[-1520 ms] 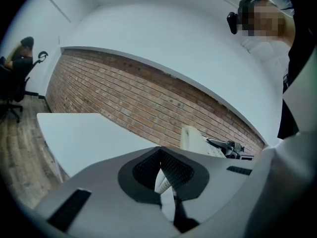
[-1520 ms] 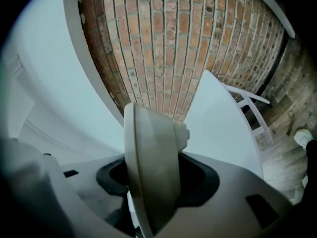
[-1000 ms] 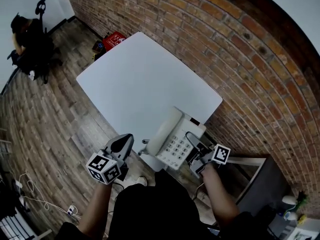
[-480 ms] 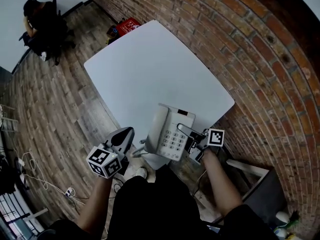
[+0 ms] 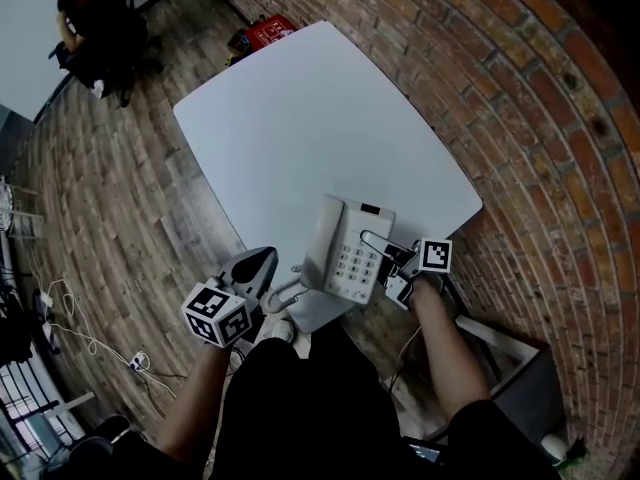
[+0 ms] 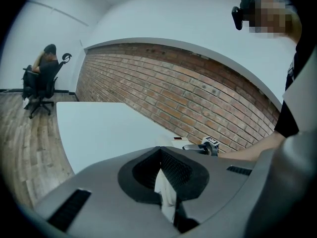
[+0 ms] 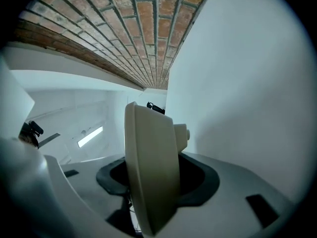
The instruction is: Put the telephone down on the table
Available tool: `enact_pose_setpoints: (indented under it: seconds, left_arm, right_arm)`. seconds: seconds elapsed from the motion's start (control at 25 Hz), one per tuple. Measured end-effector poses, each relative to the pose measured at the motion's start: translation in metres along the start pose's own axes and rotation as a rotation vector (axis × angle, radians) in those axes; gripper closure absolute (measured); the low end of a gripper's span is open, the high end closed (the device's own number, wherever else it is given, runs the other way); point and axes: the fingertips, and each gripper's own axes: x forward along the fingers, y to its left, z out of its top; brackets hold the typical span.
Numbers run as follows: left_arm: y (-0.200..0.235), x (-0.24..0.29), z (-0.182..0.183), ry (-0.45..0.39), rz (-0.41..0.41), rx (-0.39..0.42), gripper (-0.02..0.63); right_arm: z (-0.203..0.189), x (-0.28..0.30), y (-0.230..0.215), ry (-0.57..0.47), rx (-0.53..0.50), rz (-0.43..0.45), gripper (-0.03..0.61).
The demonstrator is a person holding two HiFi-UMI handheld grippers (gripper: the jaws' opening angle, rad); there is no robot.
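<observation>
One-handed, clamping the cream telephone (image 5: 350, 256) by its right edge with the right tool (image 5: 375, 250), pads pressing on the casing. Holding it over the near corner of the white worktop (image 5: 300, 128), with handset (image 5: 322, 240) on top and coiled cord (image 5: 283, 294) looping out at the edge. Hovering the left tool (image 5: 262, 263) just beside that cord, pinched narrow. Not seeing whether the base is touching down tbh.

No writing can be read: the key digits on the telephone (image 5: 352, 258) are too small and the white print on the red crate (image 5: 272, 31) is blurred.
</observation>
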Motion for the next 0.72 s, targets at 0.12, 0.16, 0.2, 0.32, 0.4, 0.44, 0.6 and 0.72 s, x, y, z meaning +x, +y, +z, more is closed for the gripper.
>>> enact_pose_setpoints:
  seconds: [0.12, 0.16, 0.2, 0.32, 0.4, 0.44, 0.6, 0.72]
  left_arm:
    - [-0.001, 0.006, -0.005, 0.016, 0.004, -0.003, 0.600]
    - [-0.002, 0.007, -0.007, 0.021, 0.004, -0.004, 0.600]
    - [-0.003, 0.008, -0.008, 0.025, 0.004, -0.004, 0.600]
    - [-0.003, 0.008, -0.012, 0.033, 0.007, -0.003, 0.600]
    - [-0.002, 0.010, -0.014, 0.039, 0.011, -0.004, 0.600]
    - [-0.002, 0.011, -0.015, 0.042, 0.014, -0.005, 0.600]
    - [-0.003, 0.012, -0.019, 0.049, 0.023, -0.005, 0.600]
    - [-0.004, 0.014, -0.020, 0.050, 0.021, -0.006, 0.600]
  right_arm:
    - [0.007, 0.001, -0.010, 0.009, -0.001, -0.015, 0.347]
    - [0.008, 0.000, -0.015, 0.014, -0.002, -0.032, 0.347]
    - [0.009, 0.000, -0.019, 0.019, 0.003, -0.046, 0.347]
    - [0.007, 0.000, -0.023, 0.024, 0.020, -0.046, 0.347]
    - [0.006, 0.001, -0.027, 0.028, 0.026, -0.050, 0.347]
    - [0.005, 0.002, -0.030, 0.034, 0.034, -0.055, 0.347]
    - [0.001, 0.009, -0.033, 0.053, 0.074, -0.064, 0.348]
    - [0.002, 0.010, -0.034, 0.052, 0.075, -0.069, 0.348]
